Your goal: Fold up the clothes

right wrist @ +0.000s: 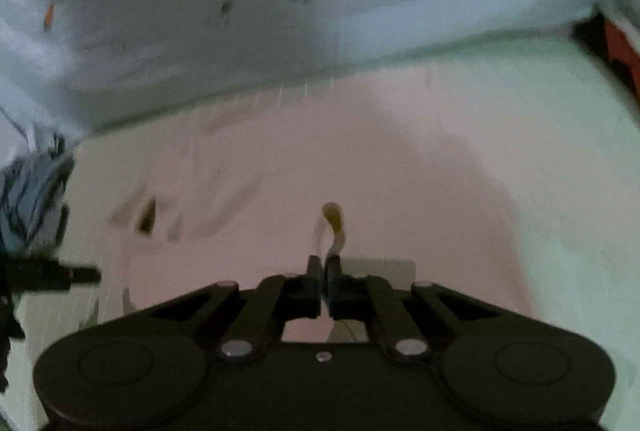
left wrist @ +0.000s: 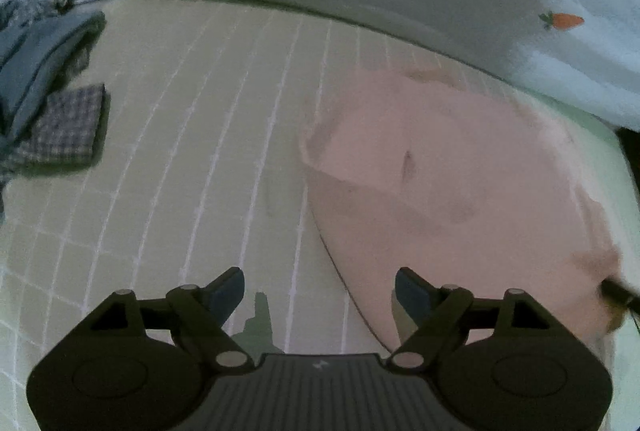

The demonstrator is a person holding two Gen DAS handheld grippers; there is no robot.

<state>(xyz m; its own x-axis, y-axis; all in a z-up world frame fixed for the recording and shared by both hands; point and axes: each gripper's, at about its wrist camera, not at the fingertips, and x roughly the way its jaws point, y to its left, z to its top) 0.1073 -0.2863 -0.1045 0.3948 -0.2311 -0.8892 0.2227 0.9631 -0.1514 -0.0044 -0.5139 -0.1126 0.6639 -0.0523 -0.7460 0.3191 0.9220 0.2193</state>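
Left wrist view: at the bottom of the frame the left hand-held gripper (left wrist: 320, 291) is seen with its jaws spread wide and nothing between them, poised over a pale green gridded bed sheet (left wrist: 180, 159). The near edge of a pink garment (left wrist: 440, 171) lies just under the right-hand finger and spreads across the right half of the frame. At the lower right edge a dark tip of the other gripper is seen at the garment's corner. Farther off, at the left edge, a checked cloth (left wrist: 68, 127) and a blue-grey garment (left wrist: 36, 63) are piled together. Across the top a white carrot-print fabric (left wrist: 520, 31) is draped.

Right wrist view, blurred: at the bottom centre the right hand-held gripper (right wrist: 324, 275) is clenched, and a thin strip of the pink garment (right wrist: 360, 159) with a tan loop is pinched between its jaws. The garment is spread flat through the middle of the frame on the sheet, with carrot-print fabric beyond.
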